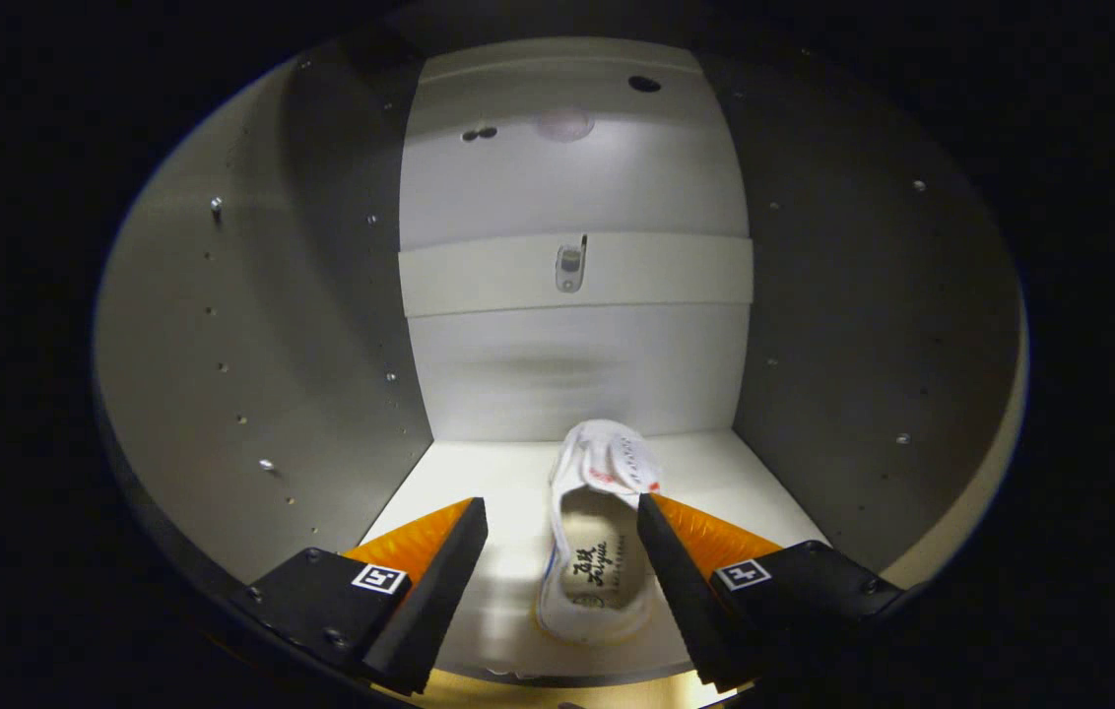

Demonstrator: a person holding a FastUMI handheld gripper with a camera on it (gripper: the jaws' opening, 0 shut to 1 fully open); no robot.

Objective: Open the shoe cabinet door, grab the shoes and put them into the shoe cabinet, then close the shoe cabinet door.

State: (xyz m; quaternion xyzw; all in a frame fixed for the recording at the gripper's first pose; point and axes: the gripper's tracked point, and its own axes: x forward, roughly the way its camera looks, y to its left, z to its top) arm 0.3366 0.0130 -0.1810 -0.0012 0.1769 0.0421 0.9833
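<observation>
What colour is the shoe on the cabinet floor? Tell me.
White, in the gripper view: the shoe lies between the open tool fingers.

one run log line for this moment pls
tongs: open, nothing gripped | shoe: white, lying on cabinet floor between the fingers, toe toward back wall | door: already open
</observation>
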